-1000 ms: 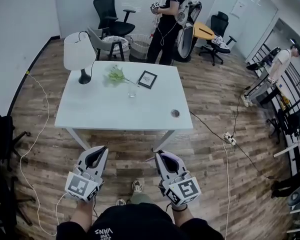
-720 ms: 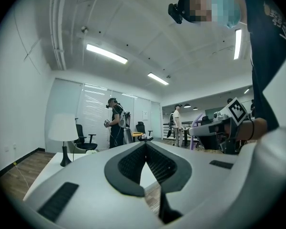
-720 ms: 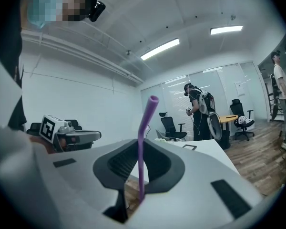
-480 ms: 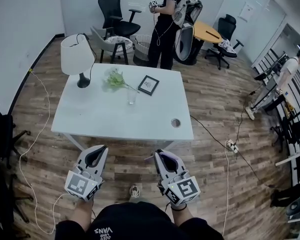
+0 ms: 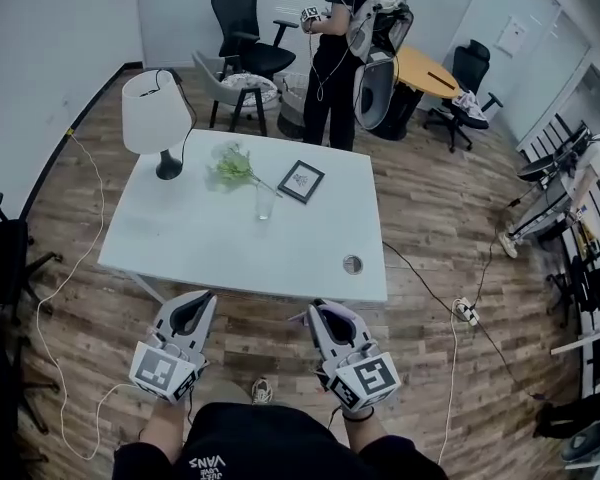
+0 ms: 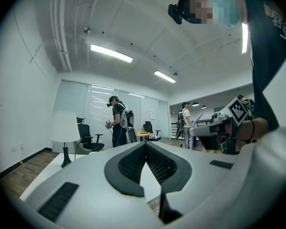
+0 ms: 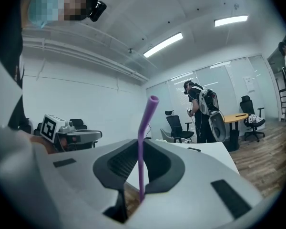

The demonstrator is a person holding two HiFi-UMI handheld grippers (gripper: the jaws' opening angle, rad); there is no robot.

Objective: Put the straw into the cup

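Note:
A clear cup point(image 5: 265, 204) stands upright on the white table point(image 5: 210, 253), between a bunch of flowers and a picture frame. Both grippers are held level in front of the table's near edge, well short of the cup. My right gripper point(image 5: 325, 313) is shut on a purple straw point(image 7: 141, 161). The straw stands up between the pads, its bent top tilted to the right. In the head view only a pale bit of the straw point(image 5: 301, 317) shows at the jaws' left side. My left gripper point(image 5: 193, 308) is shut, with nothing in it point(image 6: 145, 144).
On the table are a white lamp point(image 5: 156, 118), flowers point(image 5: 232, 166), a picture frame point(image 5: 303, 181) and a round cable hole point(image 5: 352, 264). A person point(image 5: 340, 48) stands beyond the table's far edge. Cables and a power strip point(image 5: 464, 311) lie on the wooden floor; a black chair point(image 5: 0, 263) is at left.
The table has come closer and sits lower in the head view. Both grippers keep their places in the view, and the straw stays in the right one.

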